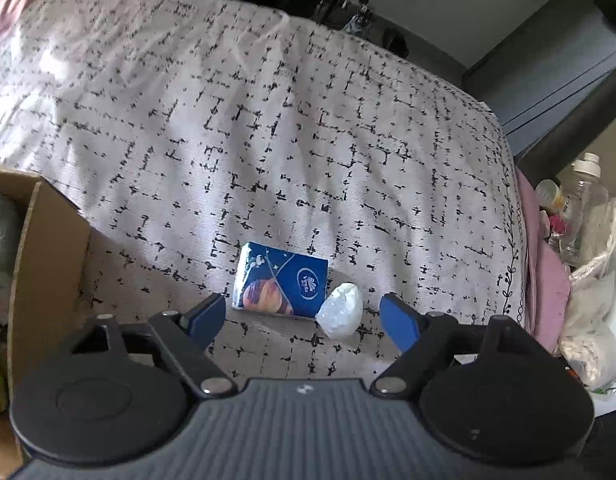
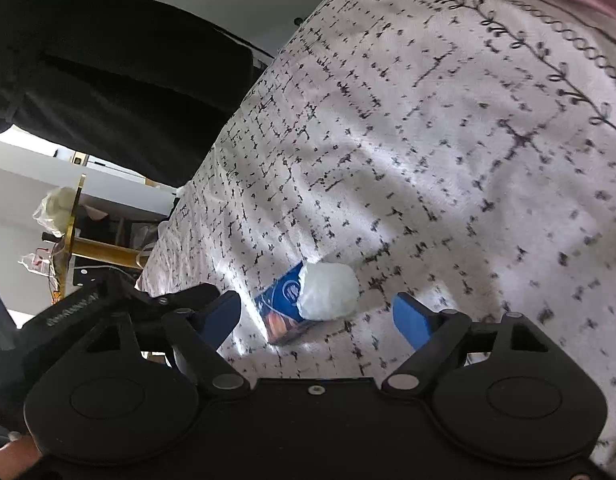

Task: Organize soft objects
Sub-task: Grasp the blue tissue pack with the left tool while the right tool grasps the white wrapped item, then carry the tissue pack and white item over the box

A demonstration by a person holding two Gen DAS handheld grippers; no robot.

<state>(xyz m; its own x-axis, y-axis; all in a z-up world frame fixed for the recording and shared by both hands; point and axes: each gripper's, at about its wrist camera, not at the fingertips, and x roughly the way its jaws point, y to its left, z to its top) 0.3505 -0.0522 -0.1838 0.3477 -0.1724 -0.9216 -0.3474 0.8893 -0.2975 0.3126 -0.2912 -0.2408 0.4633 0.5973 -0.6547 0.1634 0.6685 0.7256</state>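
Left wrist view: bedspread (image 1: 267,120) w/ black cross pattern; cardboard box (image 1: 47,248) at left edge
Blue tissue pack (image 1: 281,289) lies flat on spread, white wad (image 1: 341,315) touching its right end; left gripper (image 1: 305,320) jaws wide apart, holding nothing, both items just ahead; right gripper (image 2: 318,316) likewise spread & empty, facing the wad.

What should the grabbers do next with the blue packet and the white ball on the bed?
Probably ease the open right gripper forward and close on the white wad. It lies between the blue fingers, against the tissue pack, and the cardboard box waits beside the open left gripper.
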